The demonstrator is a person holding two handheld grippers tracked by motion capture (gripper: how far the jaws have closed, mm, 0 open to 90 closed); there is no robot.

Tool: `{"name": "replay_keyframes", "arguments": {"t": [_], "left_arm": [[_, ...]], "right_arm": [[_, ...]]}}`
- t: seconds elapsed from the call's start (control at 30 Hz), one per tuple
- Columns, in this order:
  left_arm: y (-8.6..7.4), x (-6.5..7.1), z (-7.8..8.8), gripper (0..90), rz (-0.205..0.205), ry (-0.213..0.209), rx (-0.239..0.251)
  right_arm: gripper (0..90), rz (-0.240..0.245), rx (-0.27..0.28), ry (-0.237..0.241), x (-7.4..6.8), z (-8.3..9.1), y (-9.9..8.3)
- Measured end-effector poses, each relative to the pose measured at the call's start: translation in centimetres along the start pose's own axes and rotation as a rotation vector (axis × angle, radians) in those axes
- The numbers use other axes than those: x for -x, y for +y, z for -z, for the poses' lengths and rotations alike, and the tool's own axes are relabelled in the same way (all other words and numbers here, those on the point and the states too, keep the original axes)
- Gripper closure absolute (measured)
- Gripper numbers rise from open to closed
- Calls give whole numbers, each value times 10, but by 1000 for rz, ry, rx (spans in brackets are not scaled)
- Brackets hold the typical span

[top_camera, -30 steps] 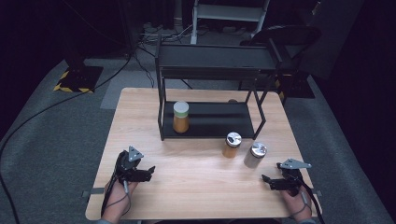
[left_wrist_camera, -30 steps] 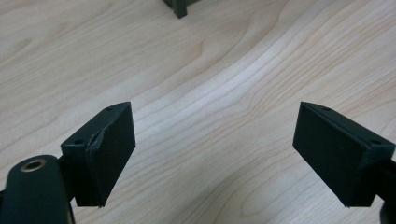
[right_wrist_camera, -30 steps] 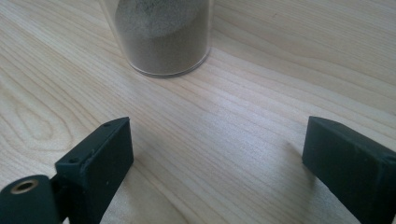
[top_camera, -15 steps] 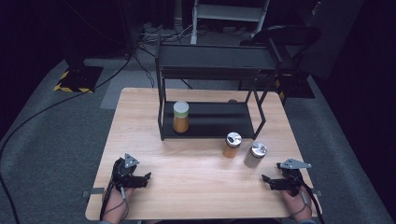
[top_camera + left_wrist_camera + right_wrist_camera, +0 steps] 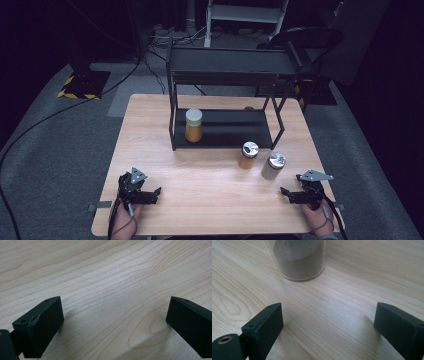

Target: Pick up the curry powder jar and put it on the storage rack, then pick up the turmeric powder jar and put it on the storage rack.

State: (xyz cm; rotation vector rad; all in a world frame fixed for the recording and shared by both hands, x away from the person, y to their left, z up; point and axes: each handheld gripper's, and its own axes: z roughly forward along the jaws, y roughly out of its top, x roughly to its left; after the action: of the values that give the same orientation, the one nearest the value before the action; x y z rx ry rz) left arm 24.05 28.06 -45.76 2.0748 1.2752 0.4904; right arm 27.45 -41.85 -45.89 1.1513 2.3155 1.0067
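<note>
Tabletop [image 5: 215,200]: a pale wooden surface is carrying everything.
Shelf rack [image 5: 227,67]: one black two-level frame is standing toward the far edge.
Jars: three are standing upright. One white-lidded amber jar [image 5: 193,126] is sitting at the left end of the rack's lower shelf; one orange jar [image 5: 248,155] and one grey jar [image 5: 273,166] are standing just beside each other in front of the rack's right end.
Left gripper [image 5: 156,192]: it is lying low near the front left corner, jaws apart over bare wood, having just been opening; since a second ago it is sitting lower and nearer the front edge.
Right gripper [image 5: 284,193]: it is resting near the front right corner, jaws apart and empty, pointing at the grey jar close ahead.
</note>
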Motion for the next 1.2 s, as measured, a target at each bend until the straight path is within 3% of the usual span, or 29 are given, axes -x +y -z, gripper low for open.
{"name": "replay_keyframes", "arguments": {"t": [0.7,0.97,1.03,1.2], "left_arm": [[0,0,0,13,0,0,0],[0,0,0,13,0,0,0],[0,0,0,13,0,0,0],[0,0,0,13,0,0,0]], "right_arm": [[82,3,-2,4,1,0,0],[70,5,-15,-18,-6,2,4],[70,19,2,-39,-12,7,6],[70,-2,69,-1,-11,20,13]]}}
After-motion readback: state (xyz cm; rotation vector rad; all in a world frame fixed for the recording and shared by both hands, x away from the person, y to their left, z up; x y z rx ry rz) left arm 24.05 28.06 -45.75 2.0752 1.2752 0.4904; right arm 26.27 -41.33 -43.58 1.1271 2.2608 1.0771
